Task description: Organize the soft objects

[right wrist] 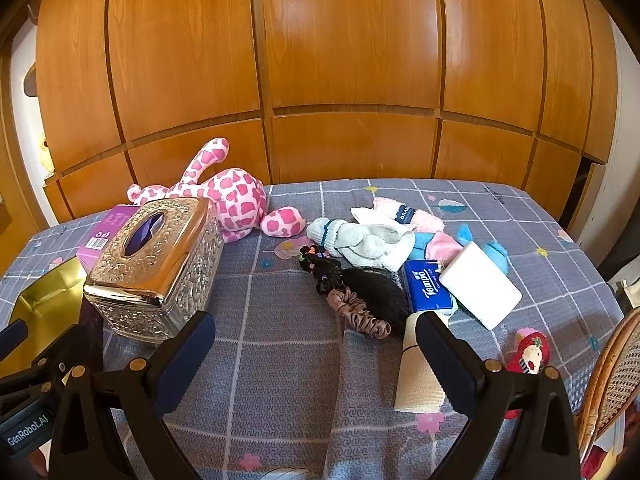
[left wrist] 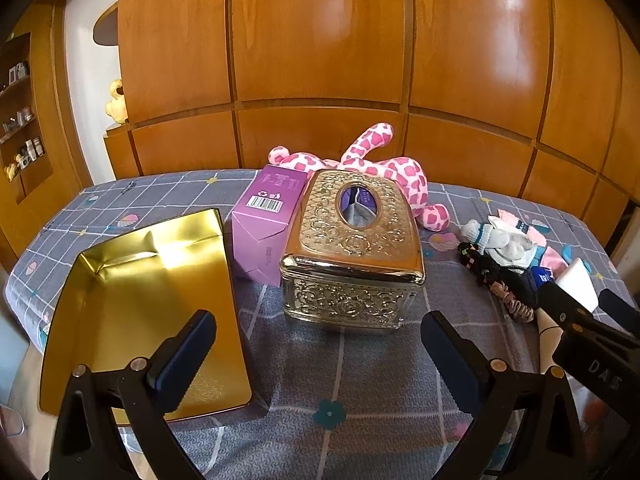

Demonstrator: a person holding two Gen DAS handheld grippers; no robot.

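Nearest the lens, the left gripper (left wrist: 318,344) is held above the checked tablecloth (left wrist: 340,364) with its jaws spread wide and nothing between them. The right gripper (right wrist: 316,344) is likewise held with jaws parted and empty, its right finger passing in front of a cream cloth (right wrist: 416,380) laid flat on the cover.

At the far left a gold tin tray (left wrist: 132,312) is seen lying open on the table. Just beside it, a purple carton (left wrist: 264,216) is set against the side of an ornate metal tissue box (left wrist: 352,248), whose oval slot faces upward. Behind the box, a pink spotted plush toy (right wrist: 232,200) is laid on its side, one leg raised toward the wooden wardrobe (right wrist: 320,60).

To the right, well apart from the box, the soft things are gathered in a loose heap: white socks (right wrist: 360,240) with pink and blue fabric behind them, dark hair ties (right wrist: 320,268) touching a brown scrunchie (right wrist: 356,312), and a black bundle (right wrist: 376,288) between these and a blue tissue packet (right wrist: 428,284). A white flat pack (right wrist: 480,284) is propped over the packet's right edge. Further right, a small red plush (right wrist: 528,352) is seen near a rattan chair (right wrist: 612,380).
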